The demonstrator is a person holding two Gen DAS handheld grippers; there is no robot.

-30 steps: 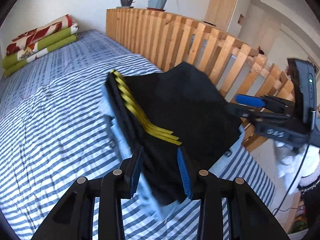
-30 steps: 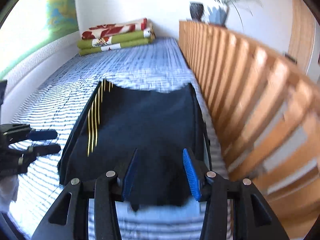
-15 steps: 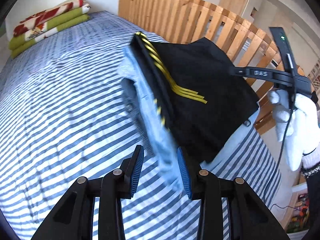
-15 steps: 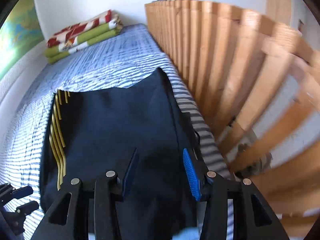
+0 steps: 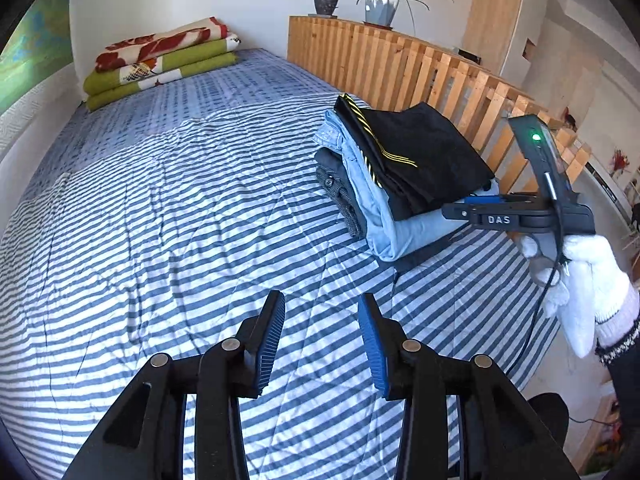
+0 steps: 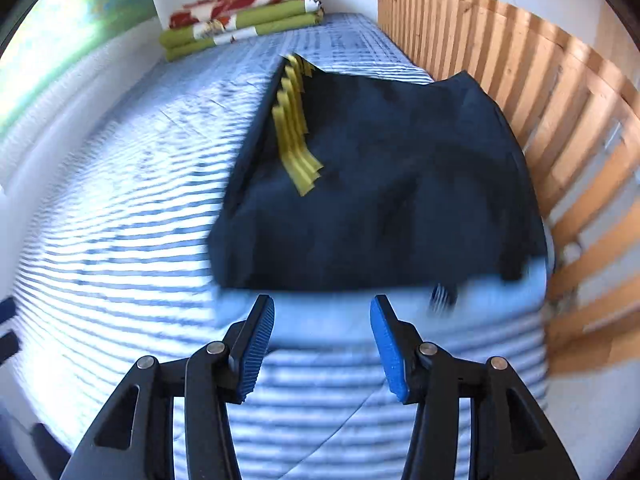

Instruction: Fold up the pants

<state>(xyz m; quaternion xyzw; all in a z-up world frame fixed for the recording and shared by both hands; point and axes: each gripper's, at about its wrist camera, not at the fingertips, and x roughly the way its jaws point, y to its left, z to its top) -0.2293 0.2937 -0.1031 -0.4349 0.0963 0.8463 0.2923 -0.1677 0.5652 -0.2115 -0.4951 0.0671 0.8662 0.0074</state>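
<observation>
Your left view alone shows the whole pile: black pants top folded jeans on the striped bed, beside the wooden slat rail. Both your left hand-held gripper and right hand-held gripper, jaws just widened, stand parted and empty; the right view is motion-blurred.

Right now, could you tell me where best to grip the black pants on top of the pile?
Grip the black pants by the near folded edge, approaching from the open bed side: that edge overhangs the light blue jeans, while the wooden rail blocks the far side.

striped bedsheet, folded blankets, slatted rail, plant
</observation>
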